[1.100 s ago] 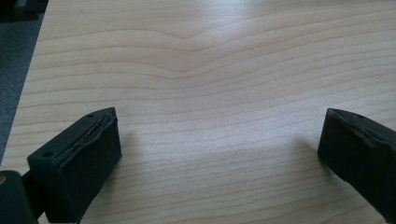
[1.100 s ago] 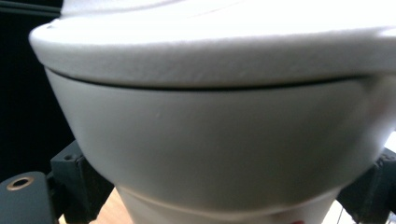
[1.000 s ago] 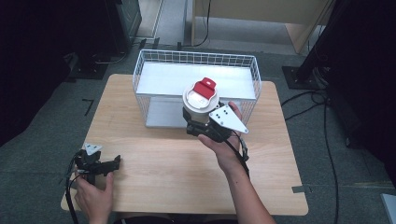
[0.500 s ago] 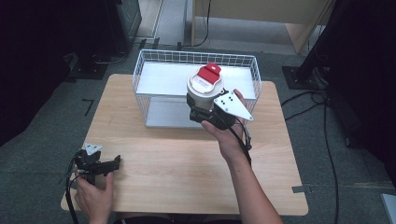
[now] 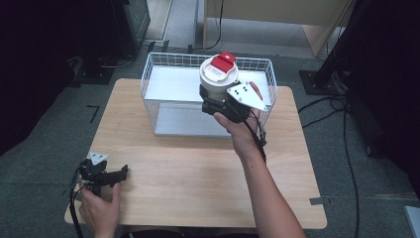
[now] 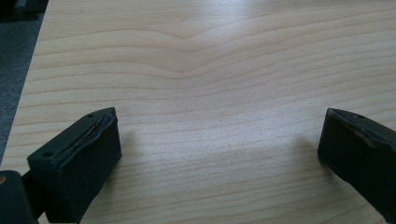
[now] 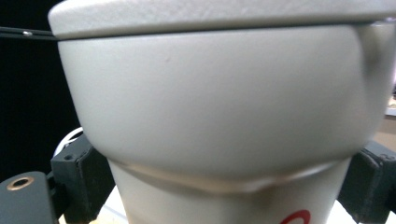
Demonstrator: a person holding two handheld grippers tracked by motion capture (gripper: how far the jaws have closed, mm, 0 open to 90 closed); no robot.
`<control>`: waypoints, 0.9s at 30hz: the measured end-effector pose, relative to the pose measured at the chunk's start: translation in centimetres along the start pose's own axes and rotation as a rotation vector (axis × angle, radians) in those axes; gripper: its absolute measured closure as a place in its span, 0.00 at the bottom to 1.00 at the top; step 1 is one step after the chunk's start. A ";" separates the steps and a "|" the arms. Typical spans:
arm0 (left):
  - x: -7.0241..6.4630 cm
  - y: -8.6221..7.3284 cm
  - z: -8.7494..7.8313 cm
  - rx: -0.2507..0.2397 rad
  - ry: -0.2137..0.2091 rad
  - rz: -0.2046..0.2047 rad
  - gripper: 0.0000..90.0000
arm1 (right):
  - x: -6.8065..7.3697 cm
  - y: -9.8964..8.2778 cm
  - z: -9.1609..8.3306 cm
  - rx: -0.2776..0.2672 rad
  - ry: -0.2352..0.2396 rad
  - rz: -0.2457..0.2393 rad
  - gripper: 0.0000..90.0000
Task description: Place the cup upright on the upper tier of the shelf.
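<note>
One wooden table (image 5: 198, 173) carries everything, its far half taken by a white wire basket (image 5: 163, 74) with a pale tray floor. Above the basket's right part a white container (image 5: 215, 82) with a red flip lid (image 5: 224, 61) is held clear of the basket floor, upright with a slight lean. The right gripper (image 5: 218, 101) grasps it around the lower body, a black jaw pressed to each side. In the right gripper view the container's wide shoulder and narrower body are blurred by closeness; a red mark (image 7: 295, 218) at the bottom edge is cut off, so no word or brand can be read. The lid's top is out of frame there. The right forearm reaches up from the table's near edge, hand wrapped round the gripper's handle, grey three-cornered plate (image 5: 246, 95) facing up. The left gripper (image 5: 111, 174) rests low at the near left corner, held by the left hand (image 5: 99, 208), jaws spread wide and empty over bare wood.
</note>
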State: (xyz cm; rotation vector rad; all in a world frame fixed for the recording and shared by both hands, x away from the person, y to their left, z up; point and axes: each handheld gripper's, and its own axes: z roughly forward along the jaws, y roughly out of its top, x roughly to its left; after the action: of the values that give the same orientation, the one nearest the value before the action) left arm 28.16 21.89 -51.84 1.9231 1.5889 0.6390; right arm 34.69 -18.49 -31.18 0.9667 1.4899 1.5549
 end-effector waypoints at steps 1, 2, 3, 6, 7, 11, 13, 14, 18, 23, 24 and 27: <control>0.0 0.0 0.0 0.000 0.000 0.000 0.00 | -0.1 0.0 0.3 0.002 -0.004 -0.001 0.09; 0.0 0.0 0.0 0.000 0.000 0.001 0.00 | -0.2 0.1 0.5 0.003 -0.007 -0.001 0.09; 0.0 0.0 0.0 0.000 0.000 0.002 0.00 | -0.4 0.1 0.9 0.008 -0.013 0.000 0.09; 0.0 0.0 0.0 -0.002 0.001 0.000 0.00 | -0.9 0.1 2.0 0.023 -0.029 0.004 0.09; 0.0 0.0 0.0 -0.002 0.001 0.000 0.00 | -0.9 0.1 2.0 0.023 -0.029 0.004 0.09; 0.0 0.0 0.0 0.000 0.000 0.000 0.00 | -1.5 0.0 3.3 0.033 -0.046 0.024 0.09; 0.0 0.0 0.0 0.000 0.000 0.000 0.00 | -1.5 -0.1 3.7 0.036 -0.047 0.027 0.09; 0.0 0.0 0.0 0.000 0.000 0.000 0.00 | -1.6 -0.1 4.0 0.039 -0.050 0.027 0.09; 0.0 0.0 0.0 0.000 0.000 0.000 0.00 | -1.8 -0.4 4.8 0.049 -0.059 0.031 0.09; 0.0 0.0 0.0 0.000 0.000 0.000 0.00 | -2.3 -0.5 6.1 0.064 -0.081 0.034 0.09; 0.0 0.0 0.0 0.000 0.000 0.000 0.00 | -2.4 -0.4 6.3 0.068 -0.084 0.039 0.09; 0.0 0.0 0.0 0.001 0.000 0.003 0.00 | -2.7 -0.4 6.6 0.071 -0.088 0.038 0.09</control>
State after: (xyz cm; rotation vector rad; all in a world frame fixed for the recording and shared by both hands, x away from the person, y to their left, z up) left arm 28.16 21.92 -51.83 1.9270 1.5869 0.6395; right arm 41.81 -18.09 -31.37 1.0963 1.4816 1.4751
